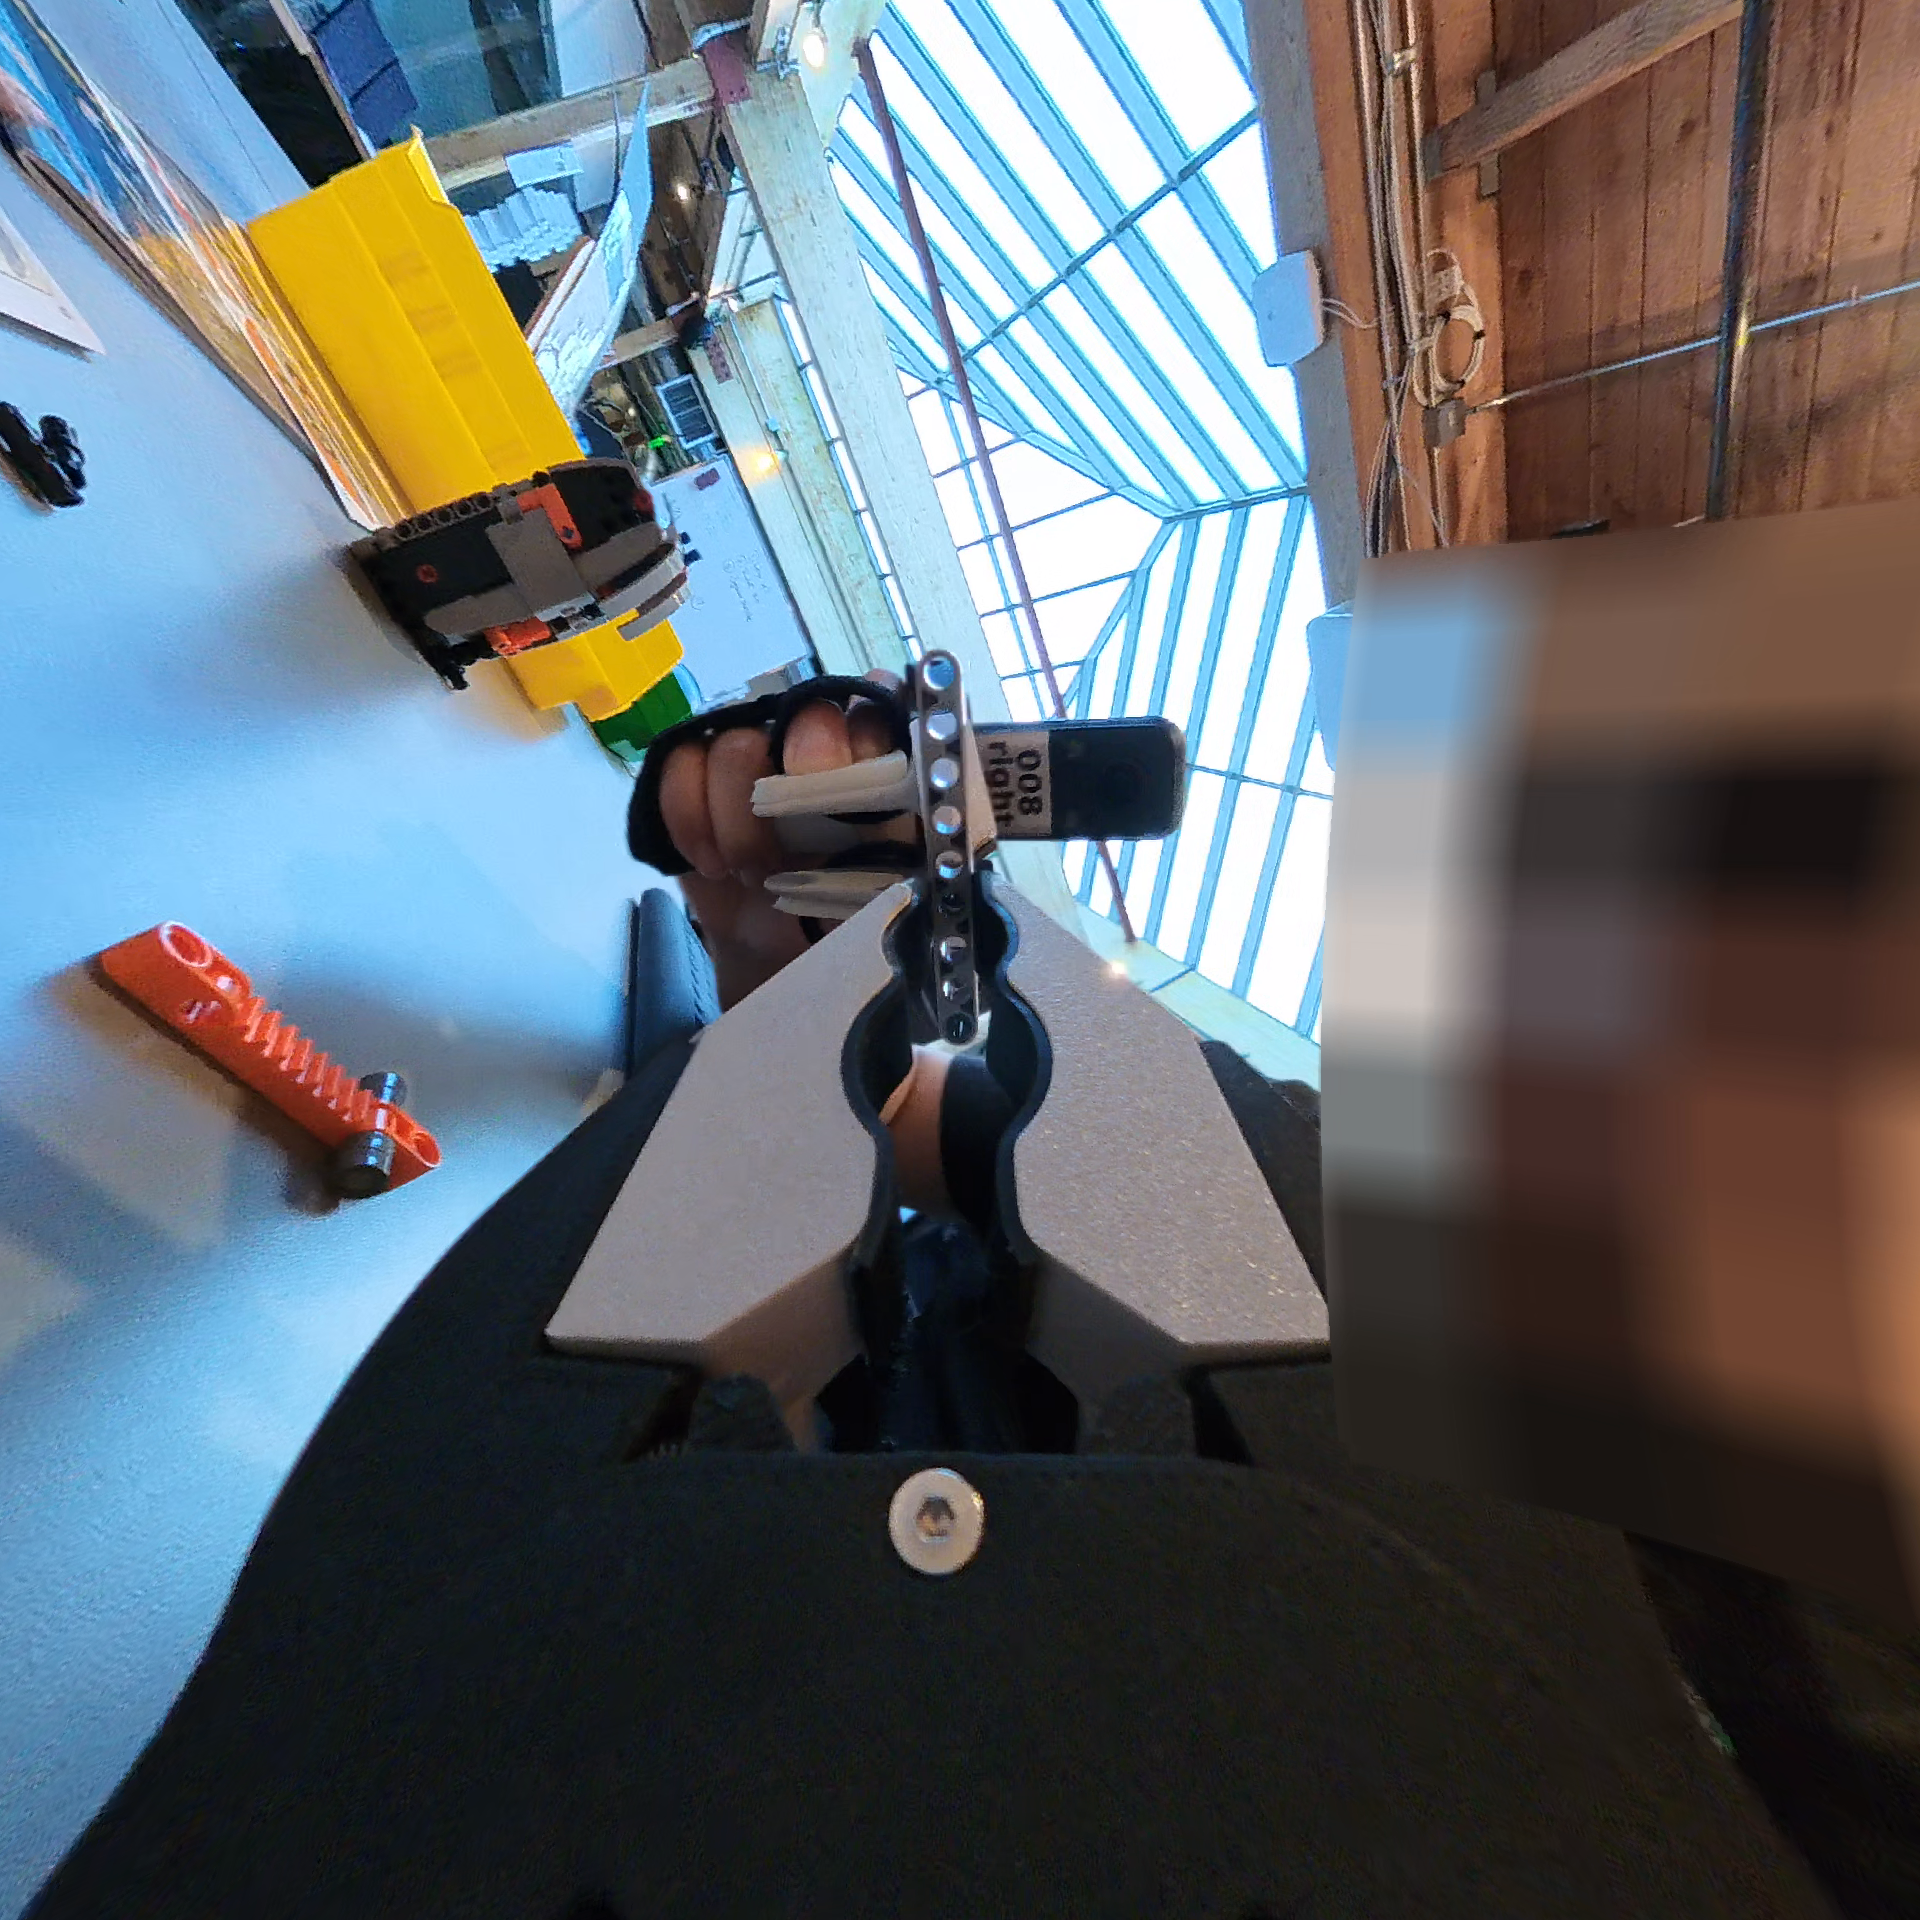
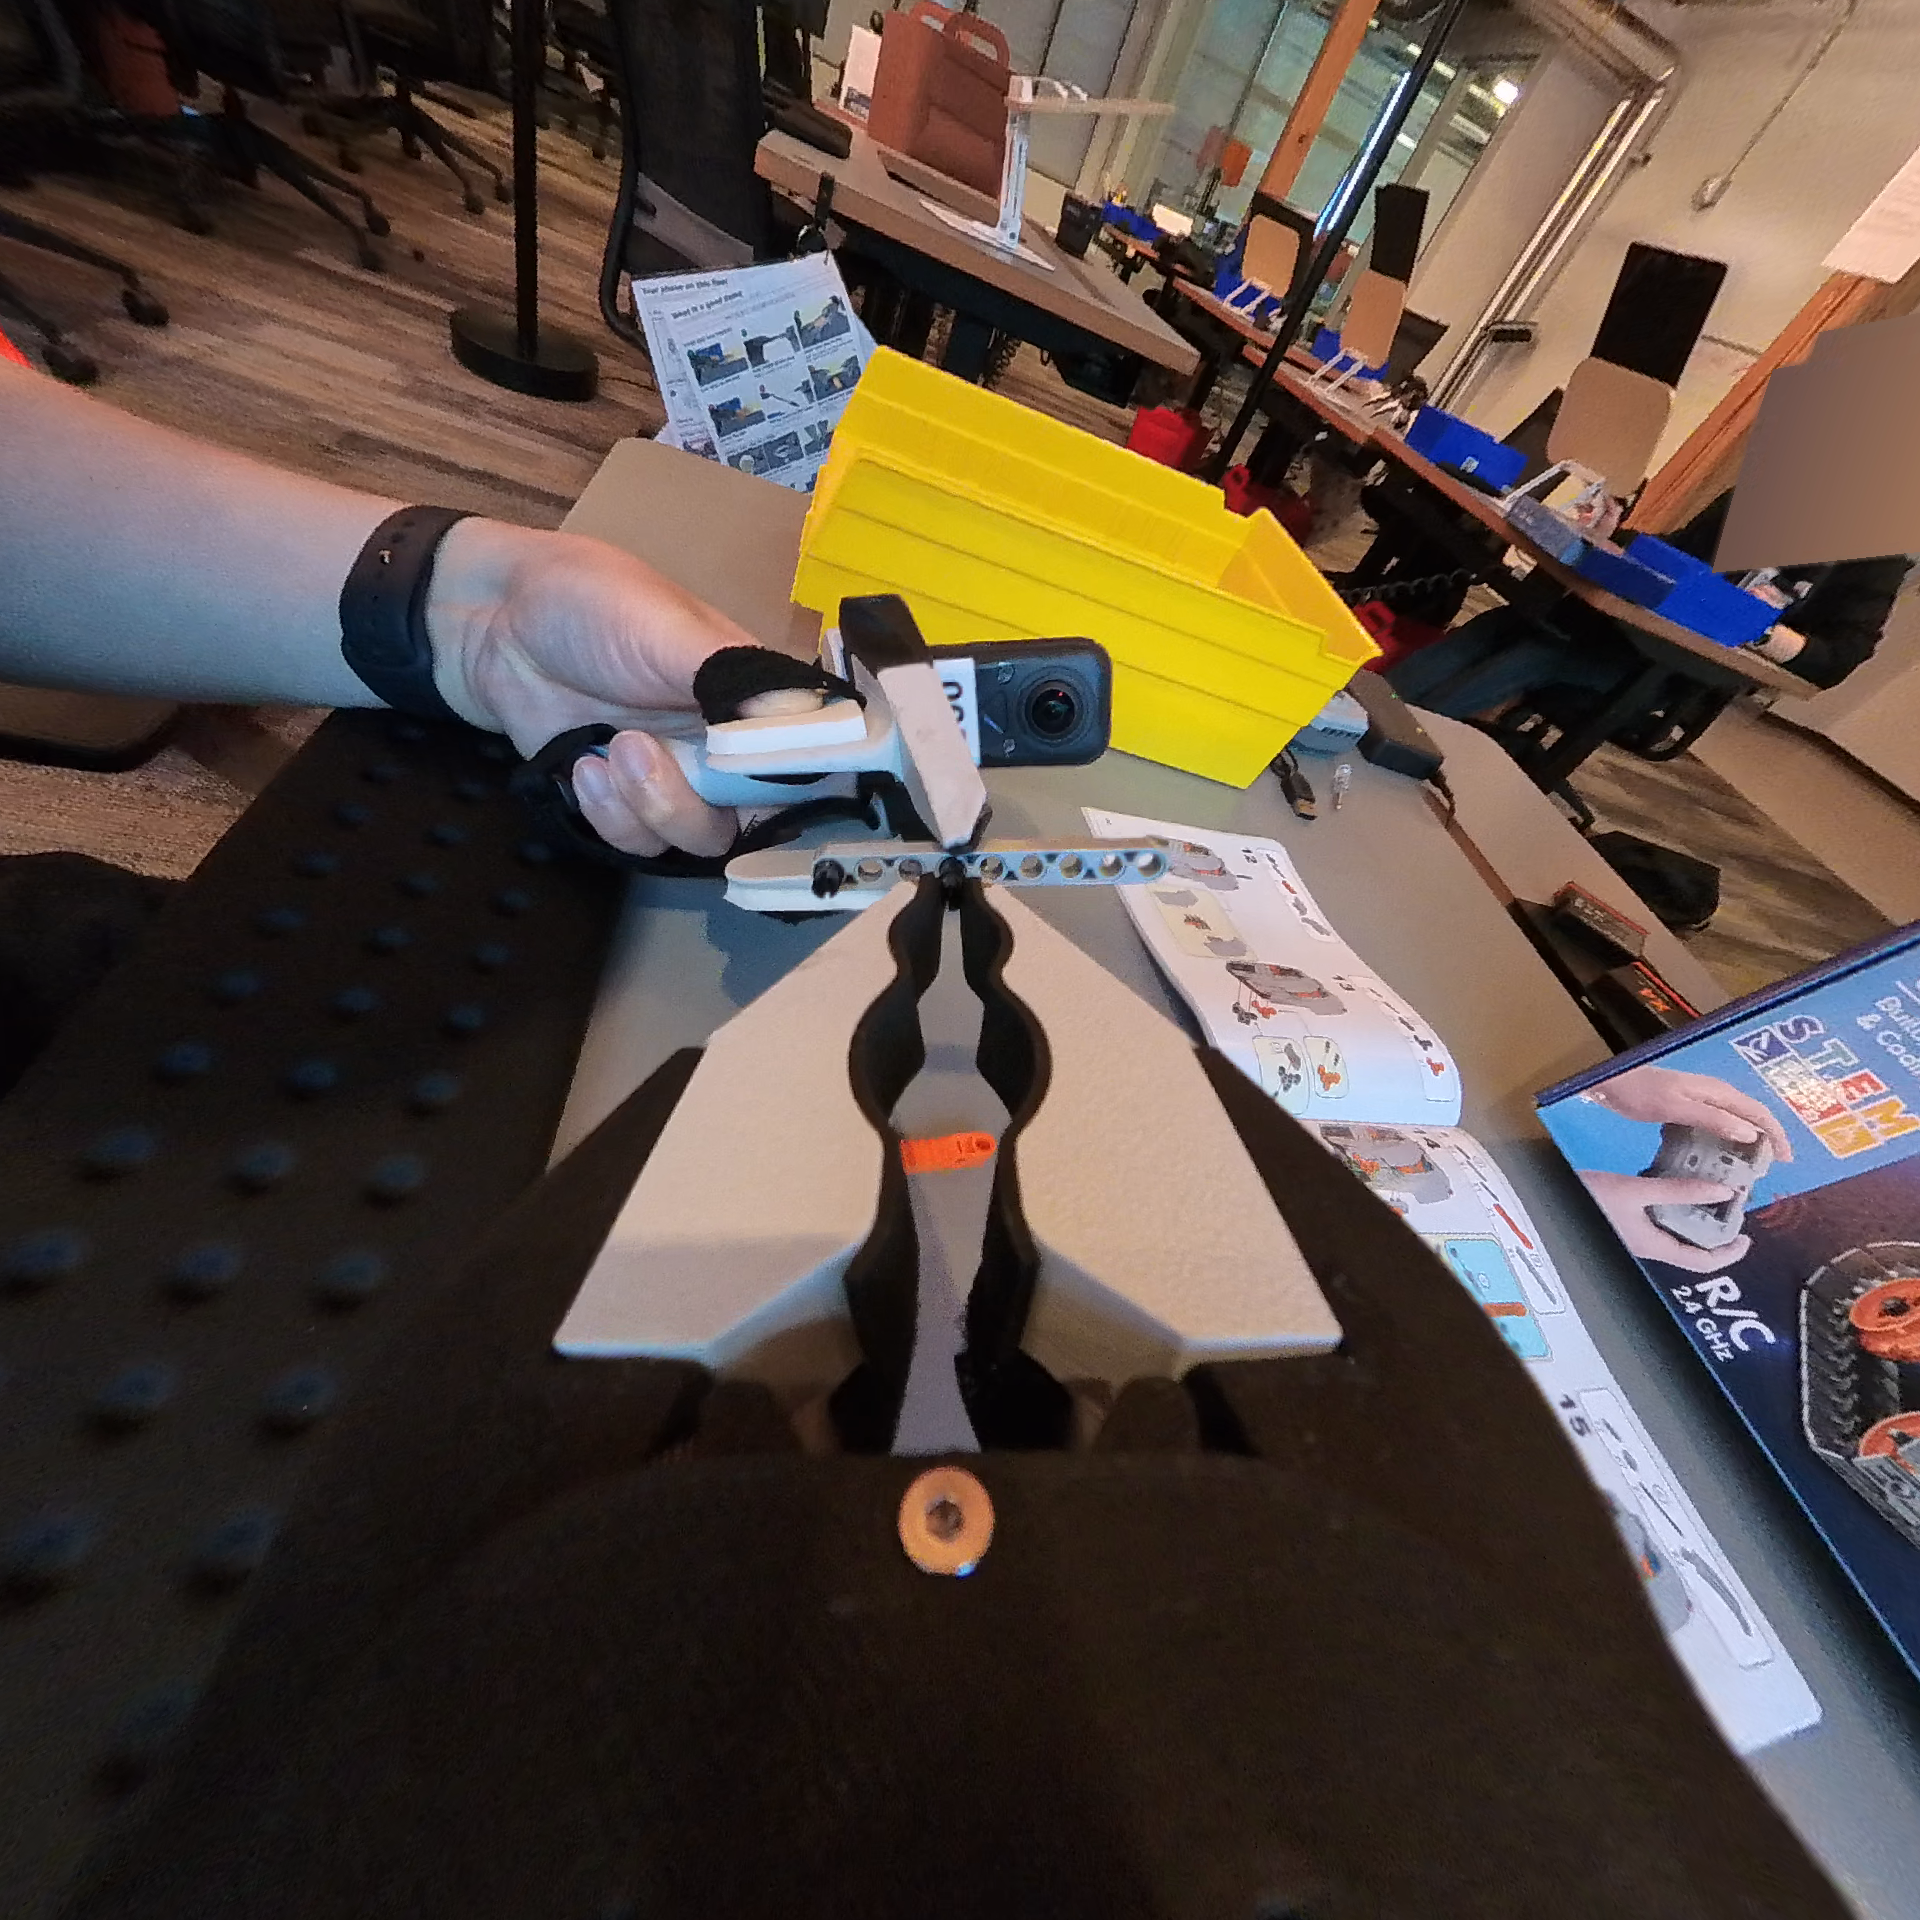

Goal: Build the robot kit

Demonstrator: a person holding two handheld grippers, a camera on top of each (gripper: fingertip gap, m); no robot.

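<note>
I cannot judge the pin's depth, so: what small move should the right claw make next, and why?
Probably a short straight push forward. The right claw is shut on a black pin whose tip meets a hole of the grey beam, which the left claw clamps. How deep it sits is unclear.

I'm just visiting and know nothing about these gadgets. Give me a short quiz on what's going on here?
1. True or false: the left gripper is shut on the grey plastic beam with a row of holes.
2. What does the right gripper pinch? A) a small black pin B) an orange toothed bar C) a paper booklet
3. What colour are the stacked plastic bins behind the beam?
Key: 1 true; 2 A; 3 yellow.
</note>
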